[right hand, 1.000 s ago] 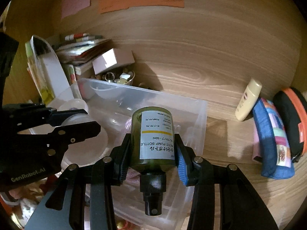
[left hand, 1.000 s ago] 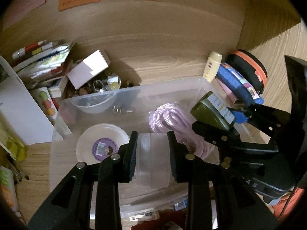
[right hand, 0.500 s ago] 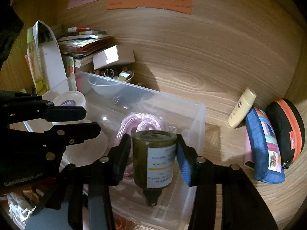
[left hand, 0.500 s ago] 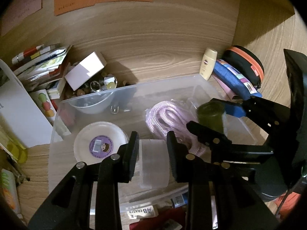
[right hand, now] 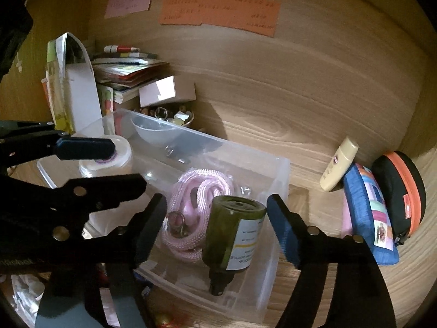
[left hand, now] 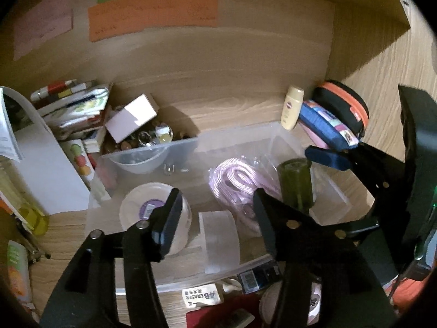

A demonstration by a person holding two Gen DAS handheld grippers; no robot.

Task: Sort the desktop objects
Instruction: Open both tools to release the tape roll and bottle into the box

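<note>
Lying inside the clear plastic bin (right hand: 281, 169), the round green glass bottle (right hand: 232, 232) with its white label sits between the opening, untouching right gripper (right hand: 215, 227) jaws, at three o'clock of the pink braided rope (right hand: 196, 191); the left gripper (left hand: 218, 207) is opening over a frosted block (left hand: 218, 235).

Both views are fisheye cameras riding close behind a tool and looking forward and steeply down along its two black fingers at a wooden desk backed by a wood panel.

The left wrist view sits over the near-left part of the clear bin (left hand: 240, 136), with the left tool (left hand: 215, 213) filling its lower edge and the other tool crossing in from the right.

The right wrist view hangs over the bin's right end behind the right tool (right hand: 215, 218), with the left tool entering from its left.

Both views share the bin (right hand: 281, 169), the pink rope (left hand: 235, 177) (right hand: 202, 188), the green bottle (left hand: 296, 183) (right hand: 232, 232), the orange note (left hand: 153, 13) (right hand: 218, 13) and the pouches beyond the tools to the right.
</note>
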